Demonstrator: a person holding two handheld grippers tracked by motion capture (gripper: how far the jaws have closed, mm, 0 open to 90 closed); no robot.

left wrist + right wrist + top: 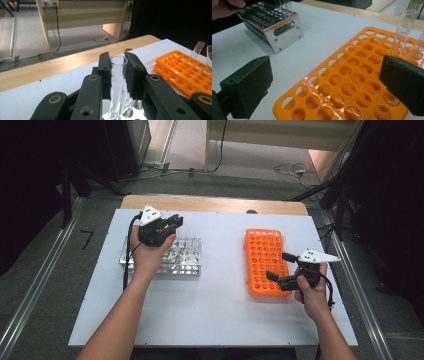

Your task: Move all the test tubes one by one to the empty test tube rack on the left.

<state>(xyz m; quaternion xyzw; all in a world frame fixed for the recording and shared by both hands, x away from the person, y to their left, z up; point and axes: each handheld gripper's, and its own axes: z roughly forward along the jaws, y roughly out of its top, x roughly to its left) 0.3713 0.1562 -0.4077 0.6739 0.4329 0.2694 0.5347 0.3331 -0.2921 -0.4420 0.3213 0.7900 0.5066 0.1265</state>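
Left gripper (172, 222) clamps a clear glass tube (117, 75), upright between its pads, above the metal rack (187, 262) at table left. Right gripper (280, 267) gapes wide, holding nothing, over the orange rack (262, 245) at right. One tube (403, 28) stands in that rack's far holes.

We take this for a lab: glass test tubes (117, 75) stand in a metal rack (165, 257), an orange tube rack (264, 262) lies beside it, and cables (292, 169) trail across the bare floor.
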